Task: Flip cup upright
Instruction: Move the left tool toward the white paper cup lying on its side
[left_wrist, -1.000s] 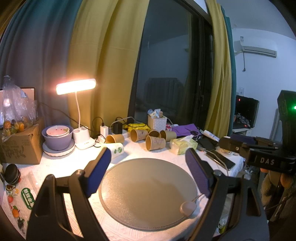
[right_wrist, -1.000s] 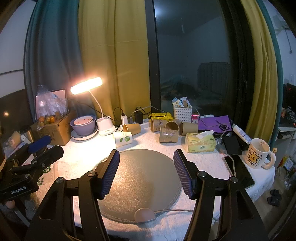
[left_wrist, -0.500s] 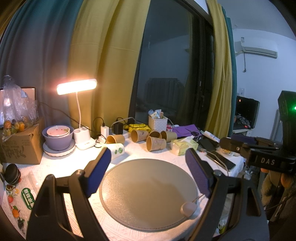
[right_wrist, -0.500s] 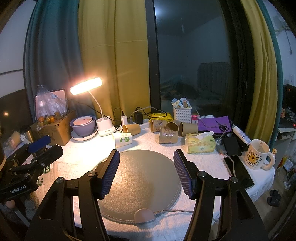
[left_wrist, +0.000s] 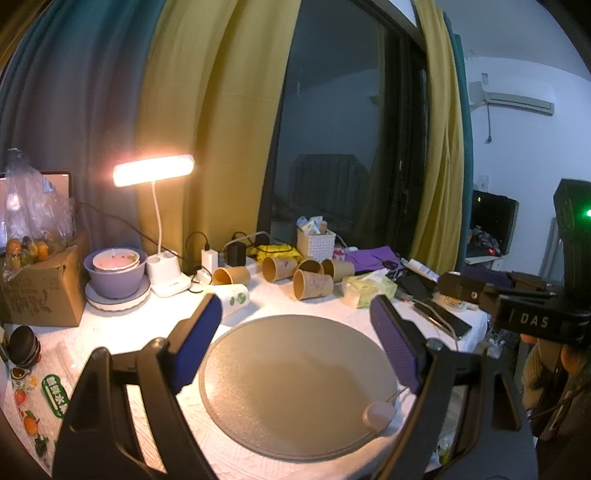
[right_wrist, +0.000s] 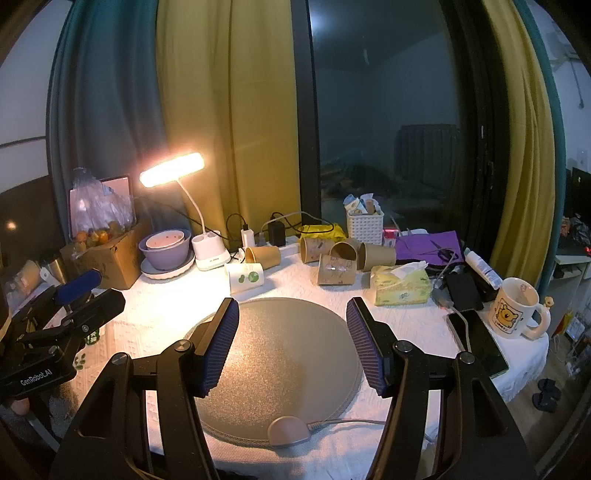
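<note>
Several brown paper cups (right_wrist: 337, 270) lie on their sides at the back of the table, beyond a round grey mat (right_wrist: 288, 354); they also show in the left wrist view (left_wrist: 312, 284). A white paper cup with green print (right_wrist: 245, 277) lies on its side just behind the mat, and shows in the left wrist view (left_wrist: 233, 299). My left gripper (left_wrist: 295, 332) is open and empty above the mat. My right gripper (right_wrist: 291, 341) is open and empty above the mat's near side. Each gripper is well short of the cups.
A lit desk lamp (right_wrist: 210, 254), a purple bowl (right_wrist: 164, 253) and a cardboard box (right_wrist: 107, 258) stand back left. A tissue pack (right_wrist: 400, 286), phones (right_wrist: 476, 343) and a bear mug (right_wrist: 515, 314) are on the right. A white basket (right_wrist: 365, 227) stands at the back.
</note>
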